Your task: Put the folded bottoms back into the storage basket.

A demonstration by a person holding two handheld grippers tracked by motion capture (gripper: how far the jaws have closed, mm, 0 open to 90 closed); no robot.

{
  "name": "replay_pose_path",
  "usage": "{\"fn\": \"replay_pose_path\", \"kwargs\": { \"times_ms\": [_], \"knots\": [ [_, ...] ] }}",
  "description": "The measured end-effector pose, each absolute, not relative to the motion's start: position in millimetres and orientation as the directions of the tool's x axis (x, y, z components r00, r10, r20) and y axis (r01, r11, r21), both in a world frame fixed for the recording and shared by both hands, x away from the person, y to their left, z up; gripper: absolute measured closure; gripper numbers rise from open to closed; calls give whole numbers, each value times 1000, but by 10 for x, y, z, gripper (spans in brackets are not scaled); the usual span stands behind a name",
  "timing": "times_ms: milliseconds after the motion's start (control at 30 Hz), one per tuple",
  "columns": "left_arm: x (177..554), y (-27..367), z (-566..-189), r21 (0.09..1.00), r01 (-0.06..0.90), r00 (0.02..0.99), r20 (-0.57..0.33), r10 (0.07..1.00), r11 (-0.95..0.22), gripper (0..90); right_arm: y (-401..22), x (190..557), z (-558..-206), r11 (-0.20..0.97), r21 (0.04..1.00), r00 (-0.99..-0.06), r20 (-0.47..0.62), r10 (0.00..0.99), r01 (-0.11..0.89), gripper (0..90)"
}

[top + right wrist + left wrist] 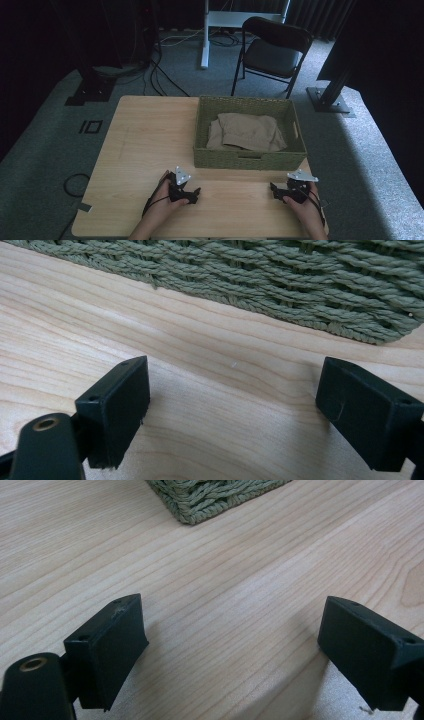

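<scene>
Both hands rest near the table's front edge, left tongs [196, 191] and right tongs [272, 187] gaping wide, empty, before the basket [248, 160].

Table [150, 135]: pale wood, visible grain, smooth matt finish. Basket [249, 159]: green woven twisted cord, rough. Garment [247, 132] inside: beige cloth, soft, creased. Left gripper [232, 650] and right gripper [232, 412]: black matt plastic.

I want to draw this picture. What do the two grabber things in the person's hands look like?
Each is black and chunky. The left gripper and the right gripper both carry a grey three-cornered plate on top and trail a thin black cable. Up close, the jaws are blocky black pads with small screw holes, beside a brass-coloured ring.
</scene>
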State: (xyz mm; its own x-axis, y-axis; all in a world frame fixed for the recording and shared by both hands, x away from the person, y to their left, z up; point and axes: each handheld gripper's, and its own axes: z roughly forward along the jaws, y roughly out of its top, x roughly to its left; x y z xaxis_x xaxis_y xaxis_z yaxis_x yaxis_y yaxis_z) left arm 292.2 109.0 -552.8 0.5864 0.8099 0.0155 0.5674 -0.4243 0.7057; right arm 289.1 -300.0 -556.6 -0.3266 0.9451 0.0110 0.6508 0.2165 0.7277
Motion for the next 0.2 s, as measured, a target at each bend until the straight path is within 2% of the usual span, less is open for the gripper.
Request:
{"fn": "replay_pose_path", "kwargs": {
  "times_ms": [200],
  "knots": [
    [2927, 1086, -5530, 704, 572, 581, 14, 814, -420, 109, -2997, 2893, -5567, 221, 726, -331, 10, 943, 651, 124]
  ]
}}
